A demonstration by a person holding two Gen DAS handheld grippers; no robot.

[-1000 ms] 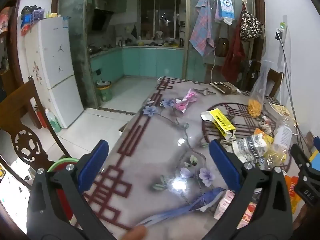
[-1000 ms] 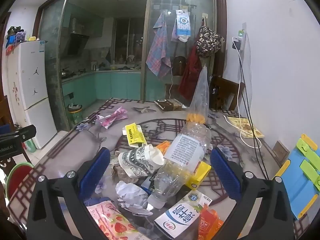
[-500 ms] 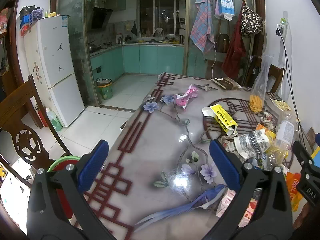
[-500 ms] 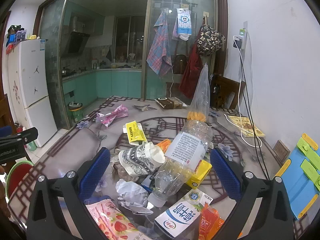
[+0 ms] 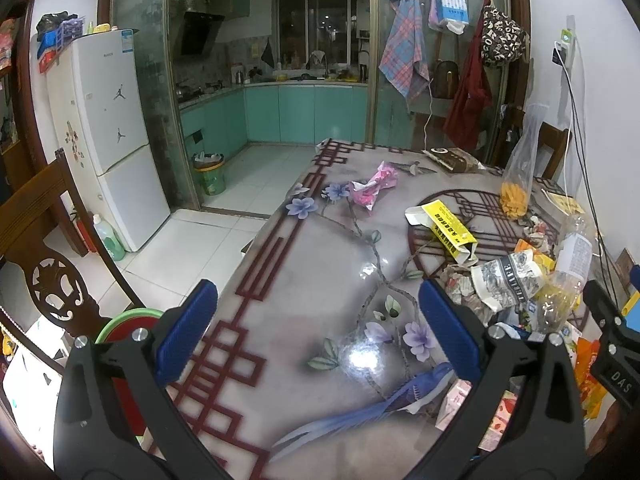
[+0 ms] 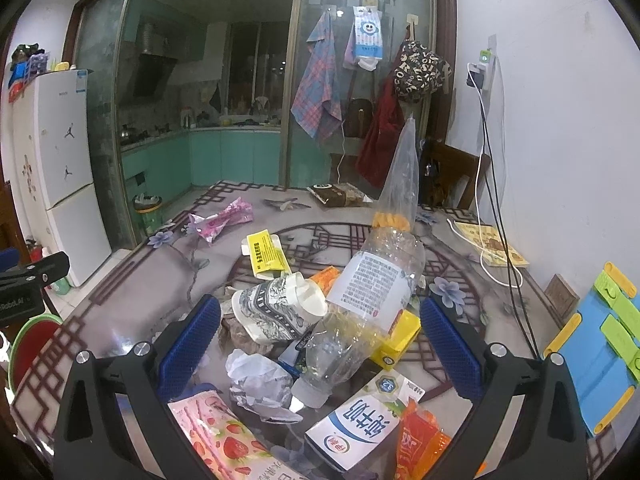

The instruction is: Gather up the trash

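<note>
Beyond the patterned dining table (image 5: 304, 280) stood a teal kitchen behind glass doors, with a white fridge (image 5: 112, 136) at the far left and a green bin (image 5: 209, 174) on the tiled floor beside the doorway. A carved wooden chair (image 5: 44, 240) sat at the table's left edge.

Over a bare stretch of the table hung the left gripper (image 5: 318, 336), its blue pads spread wide and holding nothing. Farther back lay a pink wrapper (image 5: 374, 188), and to its right a yellow carton (image 5: 444, 228) lay flattened on the round lattice motif.

The trash heap sat to the right of that, directly ahead of the right gripper (image 6: 320, 340), whose fingers were also wide apart and empty. Between its pads lay a printed paper cup (image 6: 276, 312) on its side, a crumpled white tissue (image 6: 260, 380) just in front of it, and a clear plastic bottle (image 6: 360, 304) leaning across the pile with its cap end toward the camera. A strawberry wrapper (image 6: 224, 440), a white milk carton (image 6: 356, 420) and an orange packet (image 6: 420, 440) lay nearest. A clear bag (image 6: 400, 184) with orange snacks stood upright behind the bottle.
</note>
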